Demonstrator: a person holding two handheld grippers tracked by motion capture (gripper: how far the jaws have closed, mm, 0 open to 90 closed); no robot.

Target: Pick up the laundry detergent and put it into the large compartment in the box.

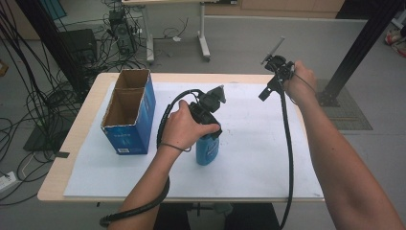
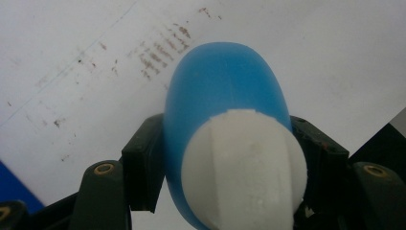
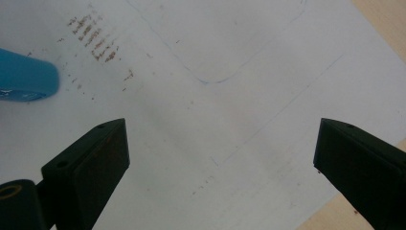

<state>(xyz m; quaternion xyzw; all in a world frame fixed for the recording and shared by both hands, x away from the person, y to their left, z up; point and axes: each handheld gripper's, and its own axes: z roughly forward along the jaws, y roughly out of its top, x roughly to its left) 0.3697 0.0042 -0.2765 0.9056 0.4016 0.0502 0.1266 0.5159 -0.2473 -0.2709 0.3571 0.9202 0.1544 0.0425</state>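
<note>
Two claws are working over the table (image 1: 91, 103) in the high view: our left claw (image 1: 209, 128) is gripping the blue bottle (image 1: 207, 150) standing upright on the white sheet (image 1: 258, 158), near the open cardboard box (image 1: 128, 112), while our right claw (image 1: 266, 91) is hovering well apart. Looking along the left claw (image 2: 225, 163), we are seeing both jaws pressing the bottle (image 2: 222, 91) below its white cap (image 2: 244, 167). Looking along the right claw (image 3: 221, 158), we are holding the jaws wide over the sheet (image 3: 230, 110), the bottle (image 3: 26, 76) lying at the edge.

Bare white sheet (image 1: 258, 143) is lying open right of the blue bottle (image 1: 207, 149), while the cardboard box (image 1: 128, 111) is blocking the table's left side.
</note>
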